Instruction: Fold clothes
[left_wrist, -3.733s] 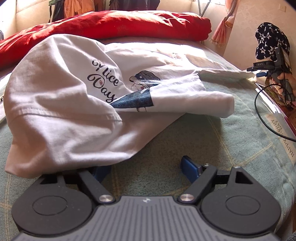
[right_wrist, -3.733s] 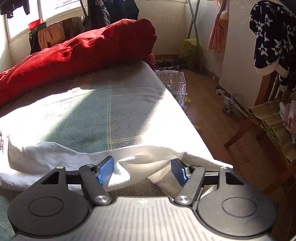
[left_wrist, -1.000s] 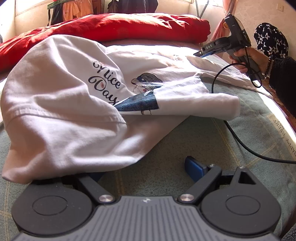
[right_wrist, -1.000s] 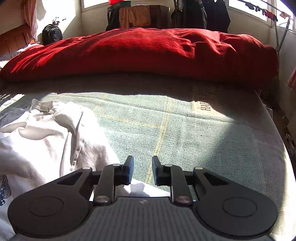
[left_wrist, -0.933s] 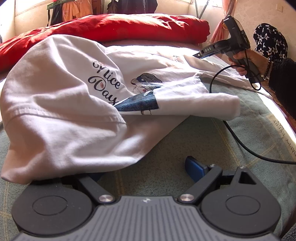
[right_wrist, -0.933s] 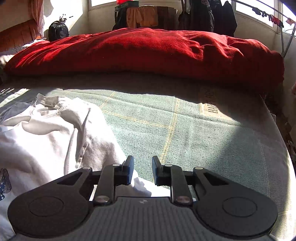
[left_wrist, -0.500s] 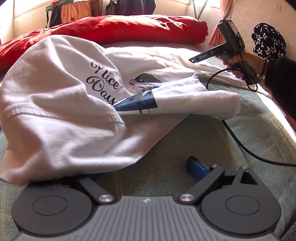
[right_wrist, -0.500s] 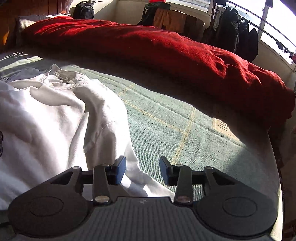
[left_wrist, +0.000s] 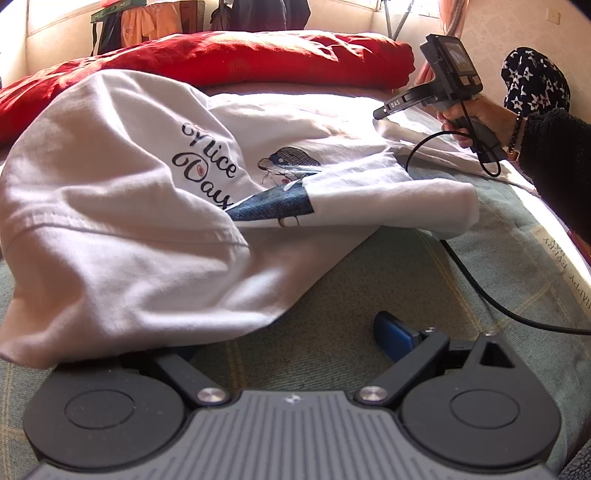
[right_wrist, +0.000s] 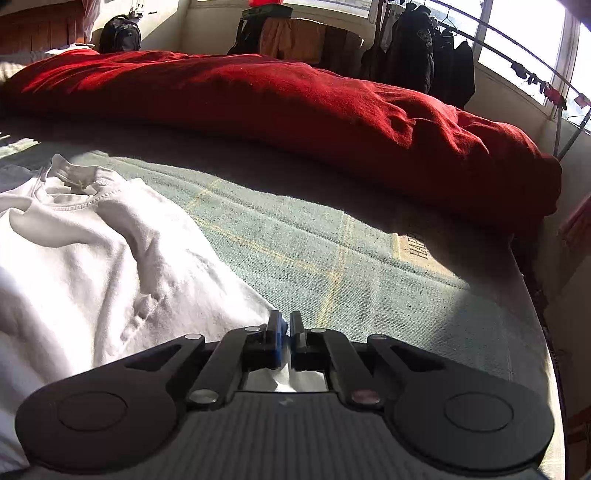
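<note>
A white T-shirt (left_wrist: 110, 229) printed "Nice Day" lies crumpled on the green plaid bed cover (left_wrist: 406, 280). My left gripper (left_wrist: 284, 343) rests open at the shirt's near hem. Its left finger is hidden under the cloth and its right blue finger (left_wrist: 391, 328) is bare on the cover. In the right wrist view the shirt (right_wrist: 92, 258) spreads to the left with its collar at the far left. My right gripper (right_wrist: 286, 328) is shut on the shirt's edge, and white cloth shows just behind the fingers. The left wrist view shows that right gripper (left_wrist: 382, 110) at the shirt's far right side, held by a hand (left_wrist: 480, 114).
A red duvet (right_wrist: 295, 103) lies rolled along the far side of the bed. A black cable (left_wrist: 480, 291) trails across the cover from the right gripper. The bed's edge runs close on the right. Clothes hang on a rack (right_wrist: 417, 51) by the windows.
The right gripper moved left to the shirt's edge, opened wider half a second ago, and is now shut on the cloth. The left gripper has barely moved.
</note>
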